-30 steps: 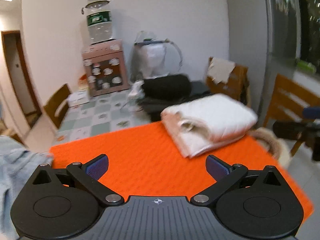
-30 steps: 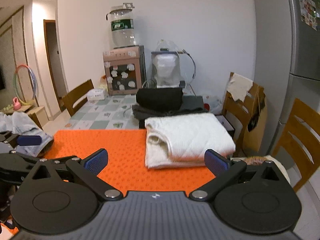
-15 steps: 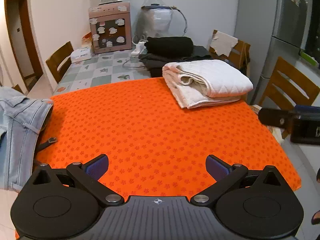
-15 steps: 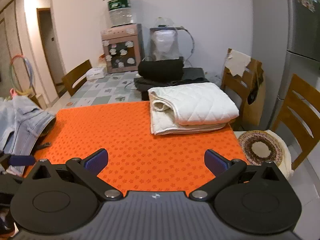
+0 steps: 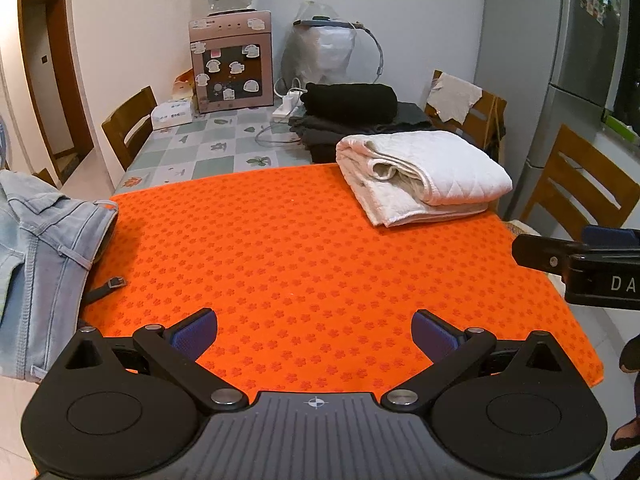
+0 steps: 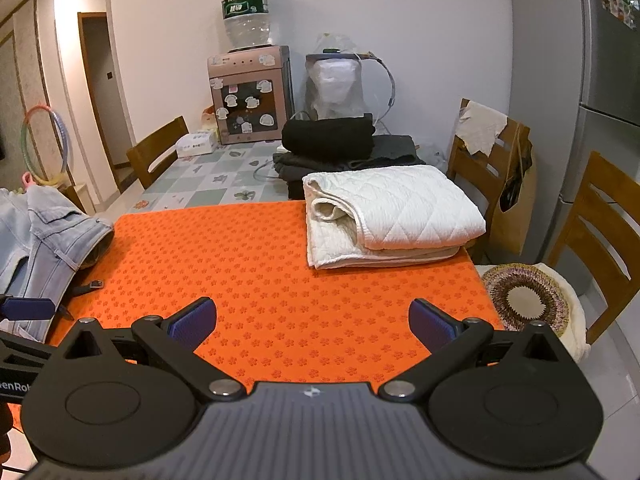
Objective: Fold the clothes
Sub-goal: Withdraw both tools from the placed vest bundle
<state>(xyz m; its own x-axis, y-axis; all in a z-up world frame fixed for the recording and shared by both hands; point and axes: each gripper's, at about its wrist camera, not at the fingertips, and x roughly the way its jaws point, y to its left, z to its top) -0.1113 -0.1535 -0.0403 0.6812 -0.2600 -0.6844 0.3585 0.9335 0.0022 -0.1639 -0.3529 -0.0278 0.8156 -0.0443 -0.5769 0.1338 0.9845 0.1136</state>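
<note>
Both claws hang over the near edge of the orange mat (image 5: 304,248) with nothing between their fingers: the left gripper (image 5: 315,334) is spread wide, and so is the right gripper (image 6: 312,322). Pale blue jeans (image 5: 36,248) are draped over the mat's left edge, the waistband just on the orange and the rest hanging off the table (a small dark strap with a buckle (image 5: 105,286) lies on the mat beside them). At the far right corner sits a folded white quilted blanket (image 6: 384,216). Behind it, on the checked tablecloth (image 6: 208,178), is a stack of dark folded clothes (image 6: 332,148).
</note>
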